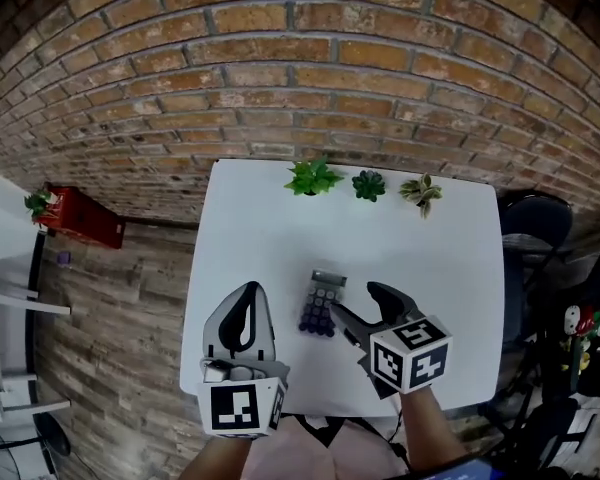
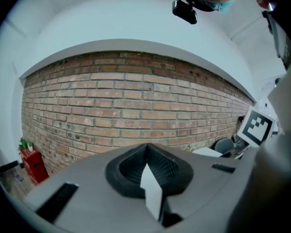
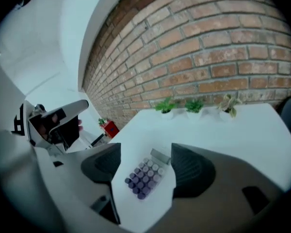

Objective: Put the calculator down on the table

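Observation:
The calculator [image 1: 321, 305], small with purple keys and a grey display, lies flat on the white table [image 1: 260, 228], a little to the near side of its middle. My right gripper [image 1: 360, 306] hovers just right of and above it, open, with nothing between its fingers. In the right gripper view the calculator [image 3: 146, 174] shows on the table below the spread jaws of my right gripper [image 3: 145, 152], apart from both. My left gripper [image 1: 248, 290] is shut and empty, left of the calculator. In its own view the left gripper [image 2: 146, 148] points at the brick wall [image 2: 136, 106].
Three small potted plants [image 1: 312, 178] [image 1: 369, 185] [image 1: 421, 192] line the table's far edge against the brick wall. A red box [image 1: 80, 218] stands on the wooden floor at left, a dark chair [image 1: 535, 218] at right. White furniture [image 1: 5, 318] is at far left.

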